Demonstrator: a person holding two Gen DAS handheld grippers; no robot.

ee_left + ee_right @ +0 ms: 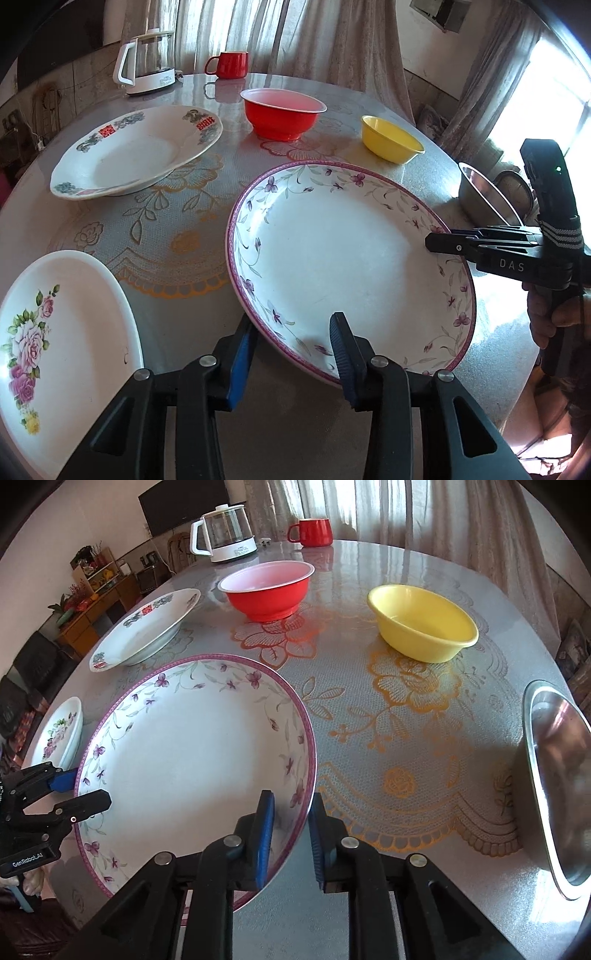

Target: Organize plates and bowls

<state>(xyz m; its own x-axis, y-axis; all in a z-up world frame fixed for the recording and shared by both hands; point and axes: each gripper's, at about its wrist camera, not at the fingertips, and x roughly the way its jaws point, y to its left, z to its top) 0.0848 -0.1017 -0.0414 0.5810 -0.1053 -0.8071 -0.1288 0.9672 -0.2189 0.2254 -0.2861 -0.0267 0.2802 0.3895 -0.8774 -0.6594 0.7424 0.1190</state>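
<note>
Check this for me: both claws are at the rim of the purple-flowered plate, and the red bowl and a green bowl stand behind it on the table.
One detail is wrong: the second bowl is yellow, not green, as the right wrist view shows. The rest holds: the left claw and right claw are both at the rim of the purple-flowered plate, with the red bowl behind it.

Round table, plates, bowls, kettle

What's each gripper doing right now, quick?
Left gripper: open, straddling the rim of the round white plate with purple flower border.
Right gripper: closed on that plate's rim.
</note>
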